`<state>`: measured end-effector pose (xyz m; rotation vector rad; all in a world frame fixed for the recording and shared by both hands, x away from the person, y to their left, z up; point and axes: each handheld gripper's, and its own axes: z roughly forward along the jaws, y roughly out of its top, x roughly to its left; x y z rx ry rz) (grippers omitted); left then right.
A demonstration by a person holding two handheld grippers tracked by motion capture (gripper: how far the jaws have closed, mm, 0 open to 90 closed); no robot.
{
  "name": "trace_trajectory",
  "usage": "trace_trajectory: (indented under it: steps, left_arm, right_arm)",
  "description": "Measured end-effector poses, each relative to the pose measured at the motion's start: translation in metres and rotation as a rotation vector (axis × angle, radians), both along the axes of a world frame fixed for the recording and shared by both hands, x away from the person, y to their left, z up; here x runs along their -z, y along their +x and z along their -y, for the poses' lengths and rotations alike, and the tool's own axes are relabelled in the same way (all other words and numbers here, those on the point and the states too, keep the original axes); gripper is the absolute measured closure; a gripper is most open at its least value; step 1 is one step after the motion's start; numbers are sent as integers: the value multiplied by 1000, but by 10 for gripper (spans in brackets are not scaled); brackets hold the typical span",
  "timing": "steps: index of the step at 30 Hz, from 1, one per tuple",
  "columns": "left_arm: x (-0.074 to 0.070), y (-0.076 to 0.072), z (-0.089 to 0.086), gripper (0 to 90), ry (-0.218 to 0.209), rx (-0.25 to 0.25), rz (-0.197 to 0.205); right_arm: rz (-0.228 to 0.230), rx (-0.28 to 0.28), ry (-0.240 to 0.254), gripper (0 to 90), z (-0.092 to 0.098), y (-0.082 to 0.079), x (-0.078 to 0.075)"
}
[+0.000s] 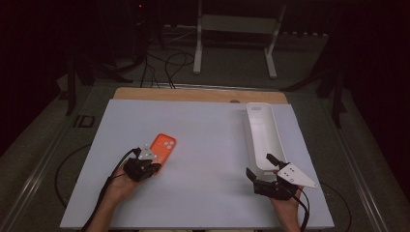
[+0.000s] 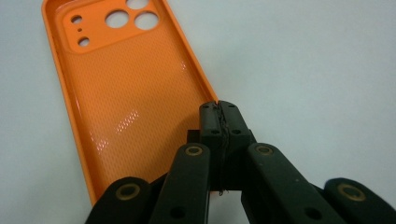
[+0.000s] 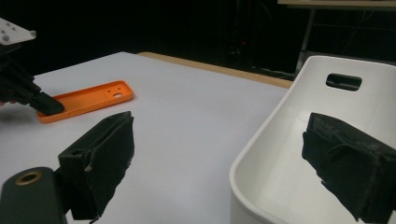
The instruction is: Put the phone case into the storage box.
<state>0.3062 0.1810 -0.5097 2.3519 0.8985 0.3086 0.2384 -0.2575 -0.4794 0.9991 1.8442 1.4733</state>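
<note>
An orange phone case (image 1: 163,146) lies inside-up on the white table top (image 1: 212,145), left of centre. In the left gripper view the case (image 2: 126,93) shows its camera cut-outs at the far end. My left gripper (image 1: 147,163) (image 2: 218,108) is shut on the case's right rim near its near corner, one jaw inside the case and one outside. My right gripper (image 1: 259,165) (image 3: 222,163) is open at the near end of a long white tray (image 1: 262,126) (image 3: 289,116), one jaw inside it and one outside over the table. The tray holds nothing.
The tray runs along the table's right side toward the wooden back edge (image 1: 198,93). A white metal stand (image 1: 237,29) and cables (image 1: 164,67) are on the dark floor behind. The right gripper view takes in the phone case (image 3: 88,100) with the left gripper's jaws on it.
</note>
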Motion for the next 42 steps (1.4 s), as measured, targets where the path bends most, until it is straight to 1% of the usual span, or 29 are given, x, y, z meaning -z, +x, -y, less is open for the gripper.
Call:
trace_trajectory:
  steps: [3,7,9,13,16,17,20,22,23,24,26,27,28,29,30,32,33,34,35,36,37,39,40,41,42]
  left_arm:
    - [0,-5,-2,900,-3,0,2]
    - [1,-7,-1,900,-5,0,9]
    - [1,-8,0,900,-9,4,4]
    - [1,-11,3,900,-3,19,22]
    - [1,-11,3,900,-4,16,26]
    - [0,-11,3,900,-7,11,41]
    - [-2,-12,2,820,-41,-10,78]
    - [-6,-13,1,782,-77,-26,99]
    - [-8,-14,-1,752,-93,-25,106]
    - [-9,-14,-1,732,-104,-29,113]
    - [-12,-15,-5,705,-128,-39,132]
    - [-14,-16,-6,690,-148,-47,142]
    - [-14,-16,-6,682,-148,-47,142]
    - [-18,-17,-10,682,-170,-76,169]
    - [-20,-18,-13,623,-183,-87,176]
    - [-23,-19,-17,590,-208,-108,194]
    - [-25,-20,-20,574,-229,-116,196]
    - [-27,-20,-22,570,-240,-123,203]
    - [-29,-21,-25,543,-249,-141,219]
    - [-30,-21,-26,485,-252,-146,224]
    - [-31,-22,-28,465,-254,-158,235]
    - [-34,-23,-31,388,-258,-183,253]
    - [-34,-23,-31,359,-258,-183,253]
    - [-36,-24,-34,359,-255,-211,269]
    - [-37,-24,-35,289,-256,-219,272]
  right_arm:
    - [1,1,-1,92,0,0,0]
    - [1,2,-1,92,0,1,0]
    - [0,3,-2,92,1,2,1]
    - [2,5,-3,92,2,2,1]
    - [2,6,-4,92,2,2,0]
    - [1,8,-5,93,3,3,0]
    - [0,18,-6,93,5,4,-1]
    - [3,20,-6,93,6,4,-1]
    - [3,21,-7,97,7,5,-1]
    - [4,19,-9,116,7,5,-1]
    - [3,16,-11,116,8,5,-1]
    - [6,15,-12,116,8,5,-1]
    - [6,15,-12,116,8,5,-1]
    - [7,16,-12,116,8,5,-2]
    - [7,17,-13,116,8,6,-2]
    - [8,9,-18,116,9,7,-2]
    - [8,5,-20,117,9,7,-1]
    - [11,6,-22,116,9,8,-1]
    - [11,4,-20,116,9,8,-1]
    - [12,2,-22,116,9,9,-2]
    - [13,2,-24,116,9,9,-2]
    - [15,1,-29,113,9,10,-3]
    - [15,1,-29,113,9,10,-3]
    - [16,1,-33,109,8,11,-4]
    - [19,7,-45,106,8,12,-4]
